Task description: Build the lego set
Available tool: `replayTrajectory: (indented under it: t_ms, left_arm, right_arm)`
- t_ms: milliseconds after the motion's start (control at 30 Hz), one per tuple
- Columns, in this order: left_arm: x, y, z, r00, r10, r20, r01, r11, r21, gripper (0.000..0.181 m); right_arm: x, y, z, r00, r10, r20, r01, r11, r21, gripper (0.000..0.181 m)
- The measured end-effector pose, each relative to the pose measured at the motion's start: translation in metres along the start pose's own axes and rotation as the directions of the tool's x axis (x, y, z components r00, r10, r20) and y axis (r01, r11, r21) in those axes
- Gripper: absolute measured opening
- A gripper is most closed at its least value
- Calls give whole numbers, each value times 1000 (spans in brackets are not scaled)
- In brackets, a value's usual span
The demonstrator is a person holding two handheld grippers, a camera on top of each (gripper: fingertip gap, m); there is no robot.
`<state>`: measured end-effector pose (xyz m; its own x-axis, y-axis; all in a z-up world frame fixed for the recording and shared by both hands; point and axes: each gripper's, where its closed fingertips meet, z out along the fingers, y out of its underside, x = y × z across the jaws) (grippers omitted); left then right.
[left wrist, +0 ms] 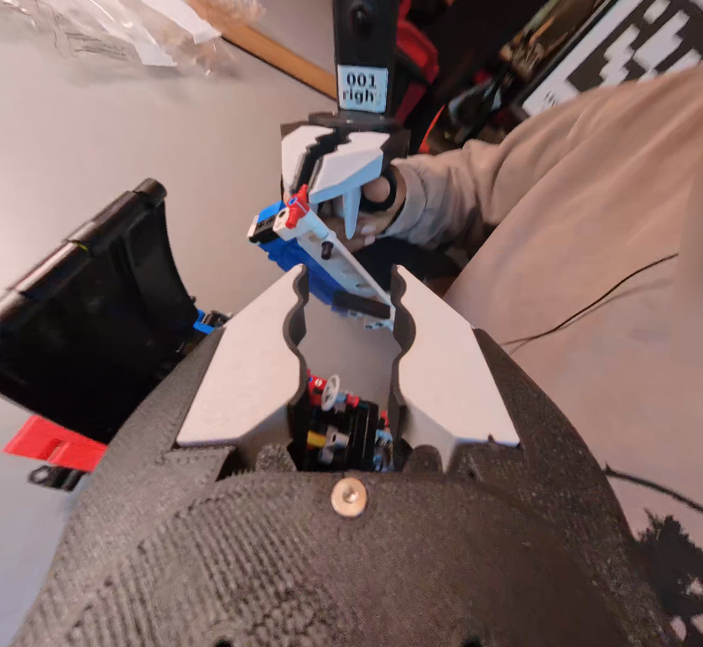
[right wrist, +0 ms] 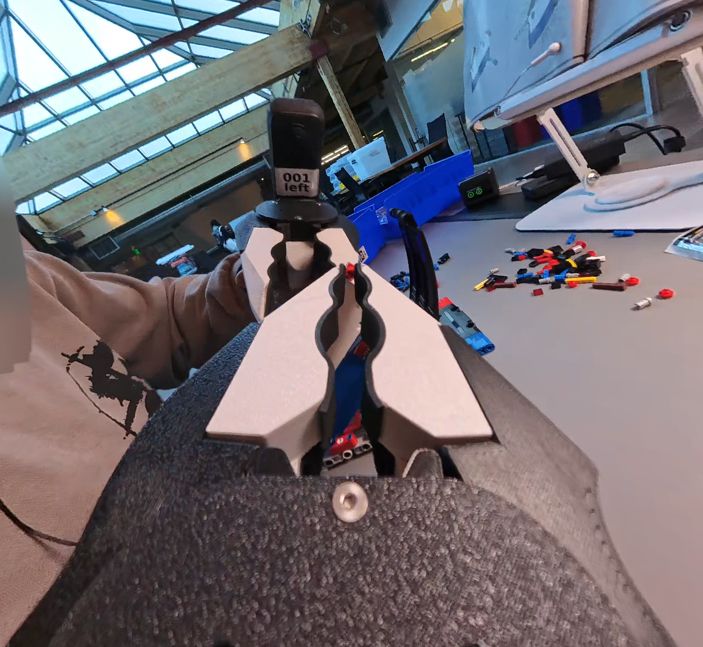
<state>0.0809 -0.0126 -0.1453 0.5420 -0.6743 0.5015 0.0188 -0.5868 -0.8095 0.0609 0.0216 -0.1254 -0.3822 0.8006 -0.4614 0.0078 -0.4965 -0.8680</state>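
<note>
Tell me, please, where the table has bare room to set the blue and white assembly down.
Bare grey table lies in front of the loose brick pile, to the right of the right claw, which holds the blue and white assembly. It is crowded at that pile, around the black curved part, and near the white stand base.

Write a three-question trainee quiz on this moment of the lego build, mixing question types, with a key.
1. True or false: the right gripper is shut on the blue-and-white lego assembly.
2. Multiple choice: the loose lego pieces lie (A) in a blue bin, (B) scattered on the grey table, (C) on the instruction booklet.
3. Fill in: the left gripper's fingers stand ____, one on either side of the assembly's lower end.

Key: 1 true; 2 B; 3 apart (open).
</note>
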Motion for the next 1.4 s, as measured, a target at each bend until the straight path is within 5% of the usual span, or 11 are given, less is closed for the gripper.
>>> replayTrajectory:
  t_ms: [133, 200, 333, 500, 600, 667, 767, 867, 1067, 1167, 1400]
  left_arm:
    - [-11, 1, 14, 991, -49, 125, 38, 995, 88, 74]
    - [-1, -1, 19, 996, -58, 63, 50, 992, 117, 83]
    - [31, -9, 21, 985, -80, -154, 102, 985, 140, 57]
    - [13, -5, 18, 997, -63, 39, 59, 992, 110, 56]
    - [0, 9, 19, 984, -83, 157, 78, 996, 43, 56]
    - [2, 17, 24, 983, -119, 140, 118, 993, 15, 56]
    - [7, 28, 34, 980, -188, 70, 189, 982, -18, 56]
    - [10, 33, 40, 976, -213, 43, 214, 976, -38, 56]
    - [7, 40, 42, 977, -194, 88, 202, 975, -90, 56]
    - [3, 40, 41, 974, -199, 105, 209, 974, -88, 56]
    - [4, 30, 0, 967, -12, 254, 45, 991, -128, 59]
  right_arm:
    - [-16, -8, 5, 994, -101, 35, 100, 995, 28, 3]
    - [-31, -13, 6, 986, -136, 93, 131, 990, 52, 3]
    - [-55, -25, 3, 968, -163, 193, 144, 984, 106, 2]
    - [-47, -28, -9, 979, -167, 114, 164, 986, 32, 13]
    - [-37, -18, -19, 974, -225, 16, 226, 967, -121, 25]
    - [-38, -11, -24, 924, -382, -10, 373, 906, -199, 20]
    - [-34, 3, -28, 753, -655, 60, 631, 695, -345, 15]
    - [-32, 21, -30, 658, -727, 196, 720, 532, -445, 11]
    - [-30, 28, -25, 602, -751, 272, 768, 451, -455, 1]
    - [-26, 28, -23, 637, -727, 257, 741, 485, -465, 1]
    - [-15, 41, -33, 902, -404, 154, 425, 759, -493, 1]
